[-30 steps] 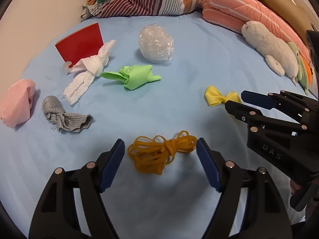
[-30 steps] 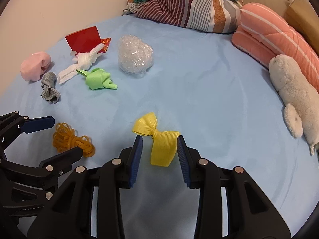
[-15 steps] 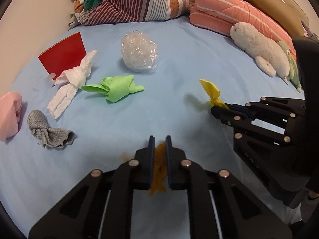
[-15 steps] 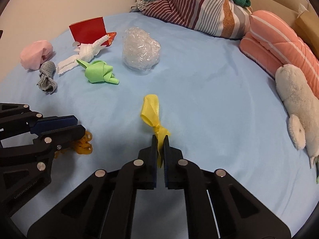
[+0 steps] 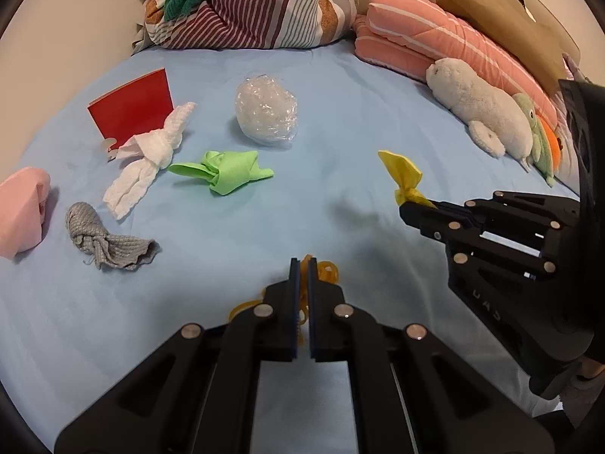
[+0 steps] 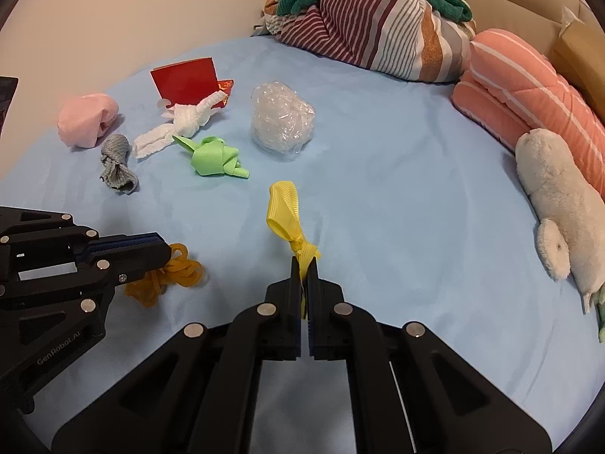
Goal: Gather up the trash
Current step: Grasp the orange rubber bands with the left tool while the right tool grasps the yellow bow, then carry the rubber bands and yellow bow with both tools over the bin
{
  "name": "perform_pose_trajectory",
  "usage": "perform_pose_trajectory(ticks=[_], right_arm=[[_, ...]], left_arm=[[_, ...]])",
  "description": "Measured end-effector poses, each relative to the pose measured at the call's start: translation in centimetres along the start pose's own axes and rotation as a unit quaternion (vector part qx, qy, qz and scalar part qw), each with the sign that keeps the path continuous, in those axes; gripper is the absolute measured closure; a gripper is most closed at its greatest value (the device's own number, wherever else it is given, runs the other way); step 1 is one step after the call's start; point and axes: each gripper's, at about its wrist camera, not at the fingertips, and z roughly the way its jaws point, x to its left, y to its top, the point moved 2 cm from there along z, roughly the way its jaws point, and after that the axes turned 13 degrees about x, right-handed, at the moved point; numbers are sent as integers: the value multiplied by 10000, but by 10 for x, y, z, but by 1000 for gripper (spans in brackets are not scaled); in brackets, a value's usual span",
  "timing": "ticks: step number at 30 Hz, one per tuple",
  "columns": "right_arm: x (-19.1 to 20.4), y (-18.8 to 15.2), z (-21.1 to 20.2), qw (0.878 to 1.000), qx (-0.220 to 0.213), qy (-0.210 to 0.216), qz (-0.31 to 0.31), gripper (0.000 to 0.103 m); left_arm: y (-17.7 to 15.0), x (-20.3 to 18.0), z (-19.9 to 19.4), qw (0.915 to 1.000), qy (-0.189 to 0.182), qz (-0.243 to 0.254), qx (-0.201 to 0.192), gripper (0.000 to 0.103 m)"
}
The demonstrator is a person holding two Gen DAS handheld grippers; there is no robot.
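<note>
My left gripper (image 5: 301,265) is shut on a tangle of orange rubber bands (image 5: 326,270), which bulges out around its pads just above the blue sheet; from the right wrist view the same bands (image 6: 177,270) hang at that gripper's tip (image 6: 166,251). My right gripper (image 6: 303,265) is shut on a yellow ribbon bow (image 6: 284,208), one loop standing up from the pinch. The left wrist view shows that bow (image 5: 402,172) sticking up from the right gripper's tip (image 5: 406,210).
On the bed sheet (image 5: 340,121) lie a green cloth knot (image 5: 227,168), a clear plastic wad (image 5: 266,113), a white tissue twist (image 5: 151,155), a grey rag (image 5: 102,240), a pink bundle (image 5: 20,210) and a red card (image 5: 130,108). Pillows (image 5: 446,43) and a plush seal (image 5: 476,108) line the far side.
Both grippers went from open around their items to shut on them. The right one has since lifted the yellow bow slightly off the sheet.
</note>
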Motion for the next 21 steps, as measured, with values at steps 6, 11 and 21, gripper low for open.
perform_pose_trajectory(ticks=[6, 11, 21], right_arm=[[6, 0, -14, 10000, -81, 9, -24, 101], [10, -2, -23, 9999, -81, 74, 5, 101], [53, -5, -72, 9988, -304, 215, -316, 101]], left_arm=[[-4, 2, -10, 10000, 38, -14, -50, 99], [-7, 7, -22, 9999, 67, -70, -36, 99], [-33, 37, -83, 9985, 313, -365, -251, 99]])
